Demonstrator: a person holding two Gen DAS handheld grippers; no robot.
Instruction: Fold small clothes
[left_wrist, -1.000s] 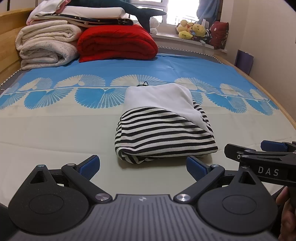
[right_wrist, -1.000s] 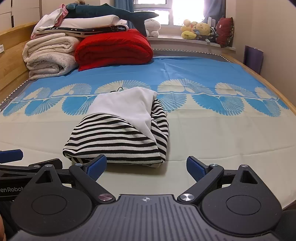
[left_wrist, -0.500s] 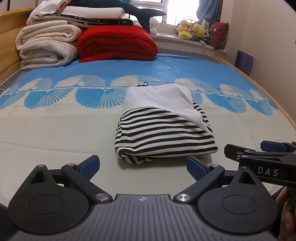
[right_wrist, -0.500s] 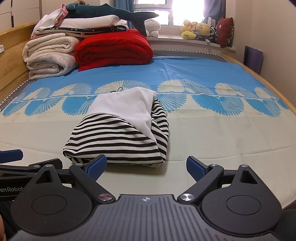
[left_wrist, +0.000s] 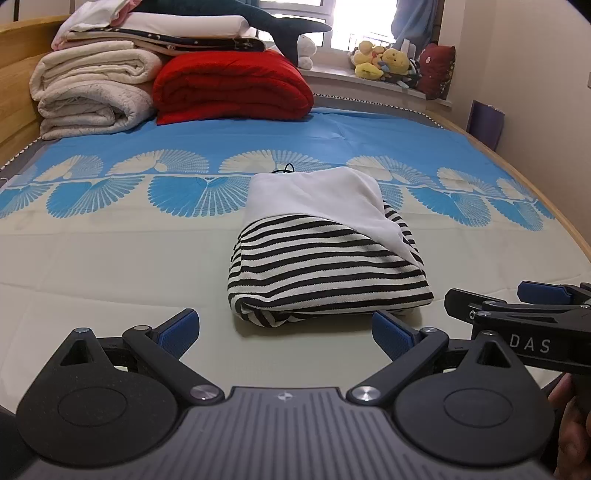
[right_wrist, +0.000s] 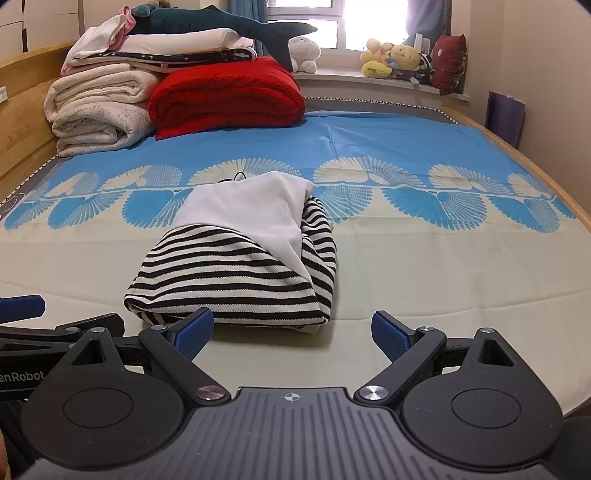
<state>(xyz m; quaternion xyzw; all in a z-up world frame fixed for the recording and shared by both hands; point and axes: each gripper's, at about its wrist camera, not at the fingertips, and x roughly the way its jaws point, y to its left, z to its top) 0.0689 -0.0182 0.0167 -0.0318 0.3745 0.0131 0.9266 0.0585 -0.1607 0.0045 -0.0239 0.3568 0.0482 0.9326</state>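
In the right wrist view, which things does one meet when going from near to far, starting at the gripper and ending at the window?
right gripper → striped garment → bed sheet → red blanket → stuffed toys on the window ledge.

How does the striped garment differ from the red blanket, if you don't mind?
The striped garment is black-and-white with a white panel; the red blanket is plain red. The garment lies near the grippers; the blanket sits far back, bulkier, under stacked bedding. Both are folded.

Striped-and-white garment (left_wrist: 325, 254) folded, flat on bed.
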